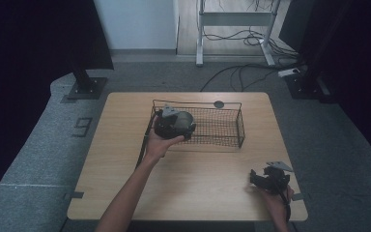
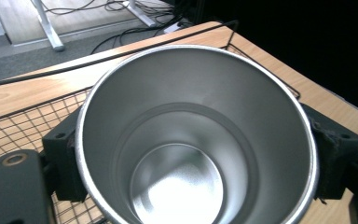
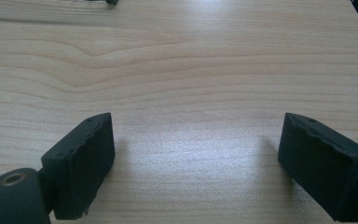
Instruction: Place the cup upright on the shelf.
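A shiny metal cup (image 2: 196, 140) is clamped between the two black jaws of my left gripper (image 2: 191, 158), its open mouth facing the camera and its inside empty. From above, that left gripper (image 1: 174, 123) and the cup (image 1: 181, 121) hover at the left end of a black wire basket (image 1: 222, 140) in the middle of the wooden table (image 1: 125, 159). My right gripper (image 1: 265, 180) rests low over the table's near right corner, jaws wide apart with bare wood between them (image 3: 196, 154).
The basket's mesh floor (image 2: 23, 126) lies under the cup. A dark round disc (image 1: 219, 104) sits on the table just behind the basket. Beyond the table are cables, a metal frame's legs (image 1: 200, 43) and black stands on grey floor.
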### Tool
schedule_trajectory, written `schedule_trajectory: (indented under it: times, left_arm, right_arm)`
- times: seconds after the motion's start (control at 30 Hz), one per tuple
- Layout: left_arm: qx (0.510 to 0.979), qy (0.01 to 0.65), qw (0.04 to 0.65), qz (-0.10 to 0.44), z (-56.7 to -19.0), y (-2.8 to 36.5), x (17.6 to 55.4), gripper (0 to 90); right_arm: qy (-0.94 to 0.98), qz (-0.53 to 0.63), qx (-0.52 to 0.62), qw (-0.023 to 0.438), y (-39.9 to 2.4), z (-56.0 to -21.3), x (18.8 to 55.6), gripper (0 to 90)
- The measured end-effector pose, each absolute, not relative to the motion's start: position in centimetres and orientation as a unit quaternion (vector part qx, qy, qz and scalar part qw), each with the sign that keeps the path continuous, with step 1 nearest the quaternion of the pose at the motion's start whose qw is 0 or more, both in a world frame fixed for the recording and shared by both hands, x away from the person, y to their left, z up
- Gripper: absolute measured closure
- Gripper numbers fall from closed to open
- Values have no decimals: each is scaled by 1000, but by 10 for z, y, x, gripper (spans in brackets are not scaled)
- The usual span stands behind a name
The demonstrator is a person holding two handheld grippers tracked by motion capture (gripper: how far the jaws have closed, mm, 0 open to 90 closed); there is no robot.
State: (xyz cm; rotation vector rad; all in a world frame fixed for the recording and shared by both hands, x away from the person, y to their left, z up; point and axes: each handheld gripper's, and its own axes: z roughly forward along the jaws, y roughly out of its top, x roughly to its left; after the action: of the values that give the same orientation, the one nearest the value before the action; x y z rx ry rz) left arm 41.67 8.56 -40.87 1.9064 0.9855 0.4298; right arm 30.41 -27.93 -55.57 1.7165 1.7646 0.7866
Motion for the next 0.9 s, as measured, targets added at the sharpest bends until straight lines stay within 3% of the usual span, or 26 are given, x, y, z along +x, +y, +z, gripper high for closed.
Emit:
schedule_trajectory:
  times: [0.9]
  left_arm:
    - [768,429,441,180,-410,91,465,147]
  right_arm:
    - [656,293,639,275,-279,-556,304,108]
